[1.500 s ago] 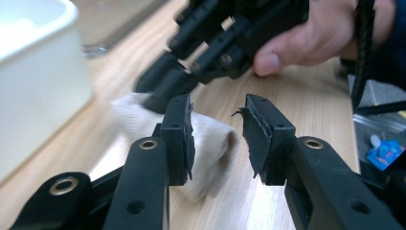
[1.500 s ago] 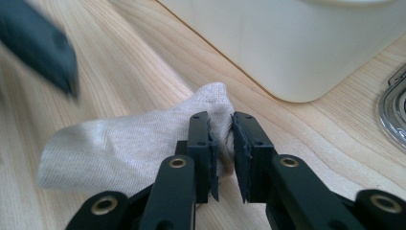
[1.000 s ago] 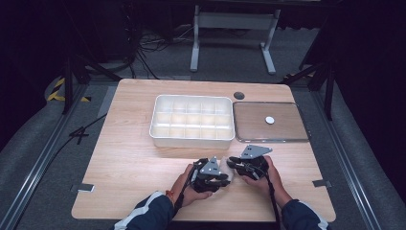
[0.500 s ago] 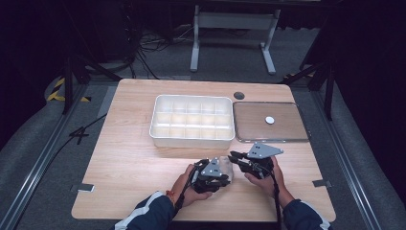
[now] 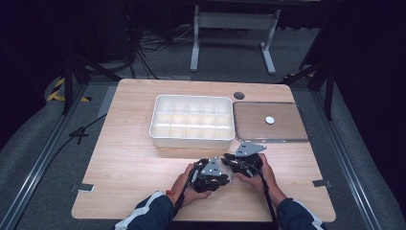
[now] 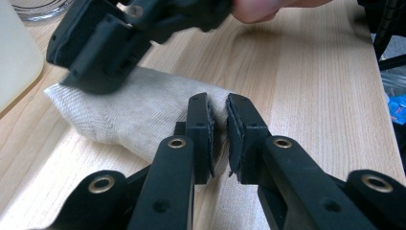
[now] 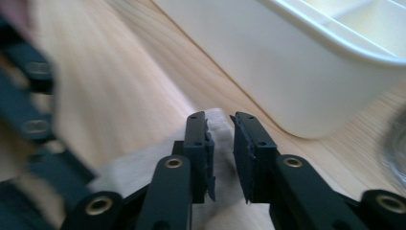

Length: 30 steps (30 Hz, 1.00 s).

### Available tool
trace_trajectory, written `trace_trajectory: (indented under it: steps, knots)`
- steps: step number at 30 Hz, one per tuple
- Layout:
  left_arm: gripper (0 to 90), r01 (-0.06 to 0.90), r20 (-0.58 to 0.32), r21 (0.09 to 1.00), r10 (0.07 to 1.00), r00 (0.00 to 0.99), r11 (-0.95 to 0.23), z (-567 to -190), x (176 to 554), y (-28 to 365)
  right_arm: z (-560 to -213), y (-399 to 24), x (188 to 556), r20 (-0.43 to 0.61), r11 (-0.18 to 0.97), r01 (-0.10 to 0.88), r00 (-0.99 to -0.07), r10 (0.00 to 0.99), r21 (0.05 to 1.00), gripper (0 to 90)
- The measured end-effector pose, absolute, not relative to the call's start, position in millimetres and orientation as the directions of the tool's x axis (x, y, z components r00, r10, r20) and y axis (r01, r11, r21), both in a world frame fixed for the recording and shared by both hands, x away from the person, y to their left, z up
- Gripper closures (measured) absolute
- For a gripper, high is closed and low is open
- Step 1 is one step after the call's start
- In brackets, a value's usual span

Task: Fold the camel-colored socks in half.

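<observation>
L gripper (image 6: pixel 219 129) just closed on the cloth (image 6: pixel 134 112); R gripper (image 7: pixel 220 143) also pinching it, shifted slightly vs before

Wooden table (image 5: pixel 129 167) on grey floor (image 5: pixel 38 143), dark surroundings.

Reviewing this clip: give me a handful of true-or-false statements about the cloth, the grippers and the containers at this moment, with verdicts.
1. The left gripper pinches a fold of the beige cloth. True.
2. The cloth lies inside the white divided tray. False: it lies on the wooden table, in front of the tray.
3. The right gripper also has cloth between its jaws. True.
4. The flat tray to the right of the white one is piled with cloths. False: it holds a small white disc.
5. Both hands work at the table's far edge. False: at the near edge.
</observation>
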<state>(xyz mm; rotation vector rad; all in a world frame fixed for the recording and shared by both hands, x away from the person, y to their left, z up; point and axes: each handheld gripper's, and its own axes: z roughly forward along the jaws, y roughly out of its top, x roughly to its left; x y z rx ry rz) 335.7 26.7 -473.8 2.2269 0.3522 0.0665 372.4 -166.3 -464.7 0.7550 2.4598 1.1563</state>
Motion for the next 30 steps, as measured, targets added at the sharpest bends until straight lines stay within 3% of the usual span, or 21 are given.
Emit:
trace_trajectory:
  steps: [5,13,23,30]
  knots:
    - [79.9,0.228,-0.072,0.776,0.276,0.958,-0.589,-475.0,335.4,26.3,-467.1,-169.7,379.0,-0.024,0.512,0.376,-0.789,0.614,0.772,78.1]
    - [80.0,0.229,-0.075,0.776,0.275,0.959,-0.588,-475.4,335.3,25.3,-461.1,-181.0,379.0,-0.081,0.528,0.382,-0.749,0.658,0.758,79.1]
    - [80.6,0.230,-0.077,0.775,0.274,0.959,-0.589,-475.6,334.9,24.8,-445.0,-188.1,367.6,-0.003,0.485,0.340,-0.816,0.577,0.805,60.2]
    - [81.7,0.201,-0.043,0.765,0.264,0.964,-0.611,-474.8,333.2,23.8,-465.5,-178.0,375.7,0.106,0.508,0.418,-0.839,0.533,0.753,51.9]
